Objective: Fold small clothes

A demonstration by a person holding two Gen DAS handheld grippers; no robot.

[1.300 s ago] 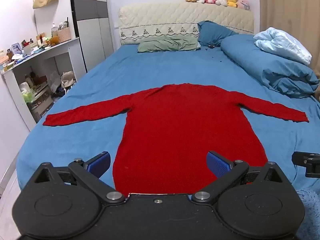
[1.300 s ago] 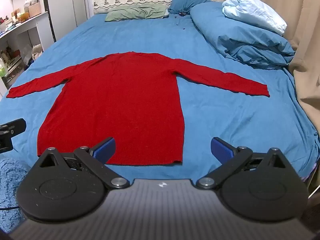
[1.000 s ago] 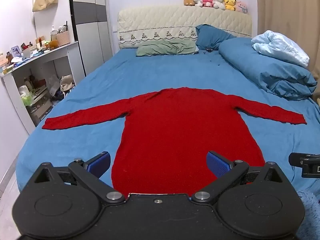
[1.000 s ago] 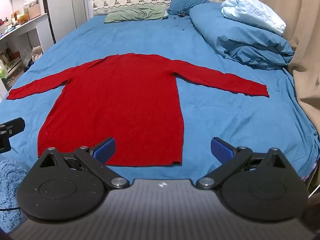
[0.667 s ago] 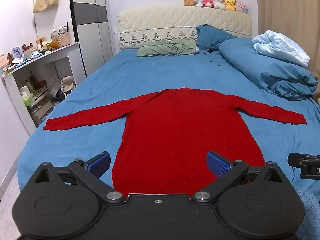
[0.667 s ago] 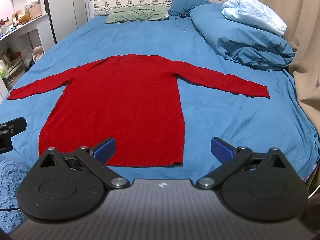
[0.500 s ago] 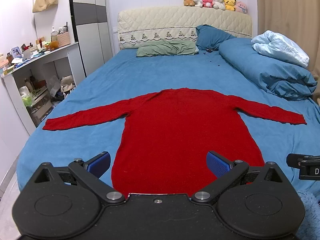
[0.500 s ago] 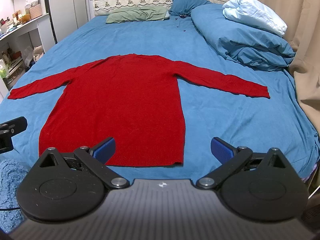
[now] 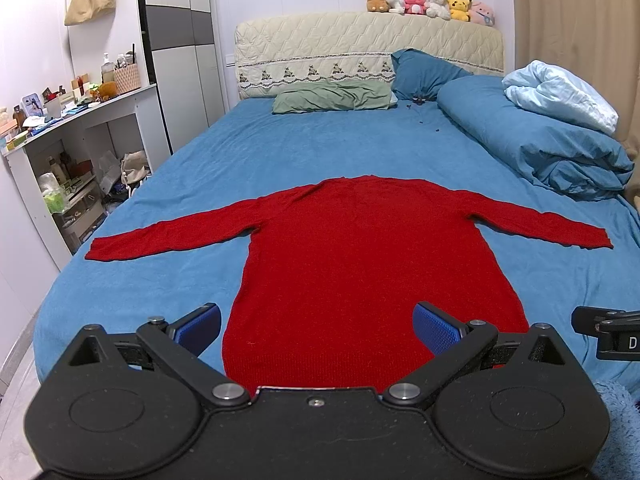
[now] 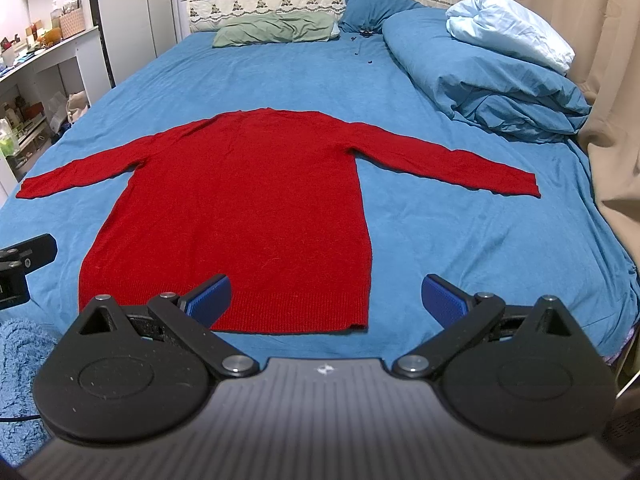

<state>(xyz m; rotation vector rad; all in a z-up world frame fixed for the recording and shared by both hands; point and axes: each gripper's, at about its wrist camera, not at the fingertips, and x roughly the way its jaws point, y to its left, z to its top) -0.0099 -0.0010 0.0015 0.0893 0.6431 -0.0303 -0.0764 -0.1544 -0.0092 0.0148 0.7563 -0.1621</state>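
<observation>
One red sweater (image 9: 360, 264) lies flat on the blue bed (image 9: 320, 152), hem toward the grippers, sleeves spread to 9 and 3 o'clock. Left gripper (image 9: 318, 326): jaws wide, empty, hovering over the hem. Right gripper (image 10: 326, 294): jaws wide, empty, above the hem's right corner. Rolled blue duvet (image 10: 492, 80) at 1 o'clock, well apart from the sweater. Green pillow (image 9: 332, 97) at 12 o'clock by the headboard (image 9: 368, 46).

red sweater (image 9: 360, 264) fuzzy matt knit; bedsheet (image 9: 320, 148) matt cloth; headboard (image 9: 368, 40) quilted.
</observation>
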